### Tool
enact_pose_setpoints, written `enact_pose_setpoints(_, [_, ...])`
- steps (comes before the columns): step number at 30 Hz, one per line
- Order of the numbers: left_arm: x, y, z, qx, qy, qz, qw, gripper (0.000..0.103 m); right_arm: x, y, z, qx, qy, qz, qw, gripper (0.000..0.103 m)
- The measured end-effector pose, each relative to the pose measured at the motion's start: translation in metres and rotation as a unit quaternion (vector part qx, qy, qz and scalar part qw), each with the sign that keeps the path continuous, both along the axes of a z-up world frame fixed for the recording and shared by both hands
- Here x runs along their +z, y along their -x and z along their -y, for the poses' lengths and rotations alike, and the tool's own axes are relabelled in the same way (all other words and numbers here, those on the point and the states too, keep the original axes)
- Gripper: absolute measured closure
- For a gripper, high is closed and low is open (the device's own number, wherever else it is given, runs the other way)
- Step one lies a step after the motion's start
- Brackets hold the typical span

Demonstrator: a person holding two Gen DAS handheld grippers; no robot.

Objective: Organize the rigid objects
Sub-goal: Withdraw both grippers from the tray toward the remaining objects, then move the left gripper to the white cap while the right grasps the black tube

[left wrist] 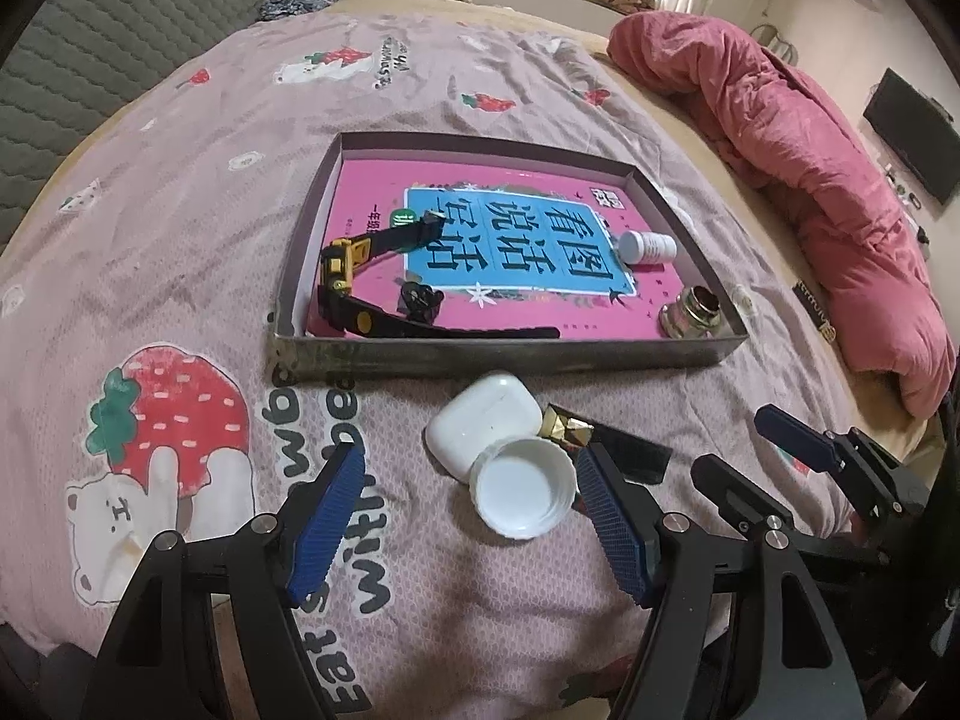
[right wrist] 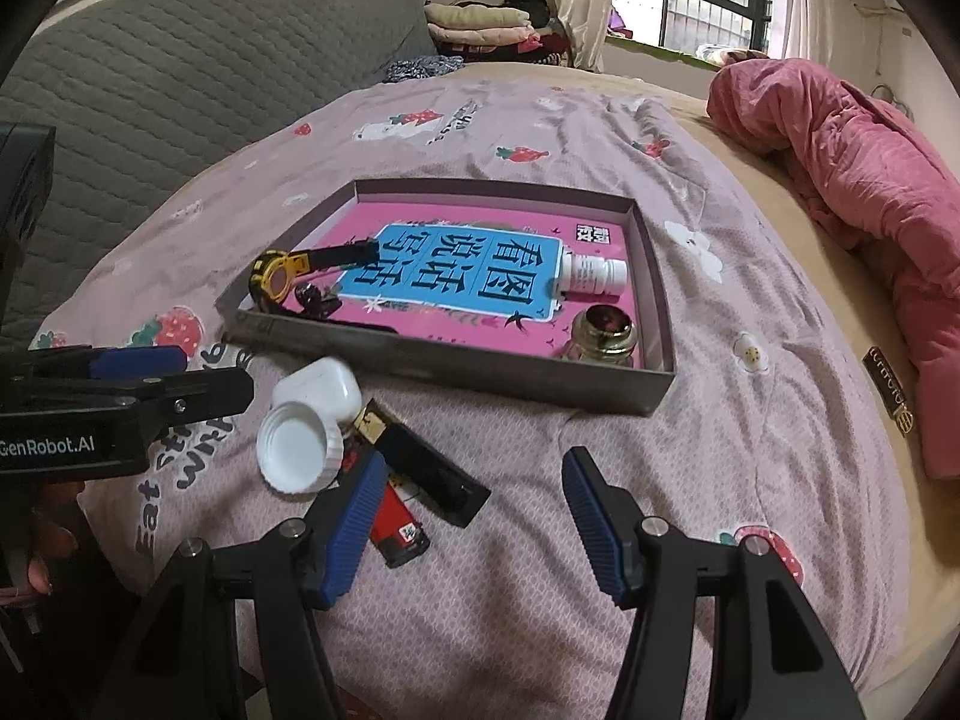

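A shallow grey box (left wrist: 498, 354) (right wrist: 456, 369) lies on the bed. It holds a pink book (left wrist: 516, 306), a yellow watch (left wrist: 345, 264) (right wrist: 279, 279), a small black object (left wrist: 420, 300), a white bottle (left wrist: 648, 246) (right wrist: 591, 276) and a brass piece (left wrist: 690, 312) (right wrist: 603, 333). In front of it lie a white earbud case (left wrist: 480, 420) (right wrist: 321, 387), a white cap (left wrist: 522, 489) (right wrist: 297, 447), a black-and-gold case (left wrist: 606, 438) (right wrist: 420, 462) and a red lighter (right wrist: 399, 525). My left gripper (left wrist: 471, 516) is open around the cap. My right gripper (right wrist: 468, 519) is open, its left finger over the lighter.
A pink quilt (left wrist: 798, 180) (right wrist: 852, 204) is bunched along the bed's right side. A grey padded headboard (right wrist: 180, 84) stands at the far left. Folded clothes (right wrist: 480, 24) are stacked beyond the bed. The right gripper (left wrist: 804, 462) also shows in the left wrist view.
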State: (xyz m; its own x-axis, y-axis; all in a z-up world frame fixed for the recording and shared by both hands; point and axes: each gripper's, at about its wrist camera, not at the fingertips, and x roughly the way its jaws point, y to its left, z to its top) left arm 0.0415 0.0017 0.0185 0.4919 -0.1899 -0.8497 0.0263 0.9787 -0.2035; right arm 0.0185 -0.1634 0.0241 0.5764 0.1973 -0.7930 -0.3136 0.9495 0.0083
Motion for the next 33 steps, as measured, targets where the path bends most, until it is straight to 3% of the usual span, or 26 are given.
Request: enact_pose_setpoints(33, [-0.034, -0.001, 0.037, -0.03, -0.036, -0.044, 0.9979, 0.028, -0.025, 0.004, 0.006, 0.004, 0.016, -0.023, 1.0, 0.042])
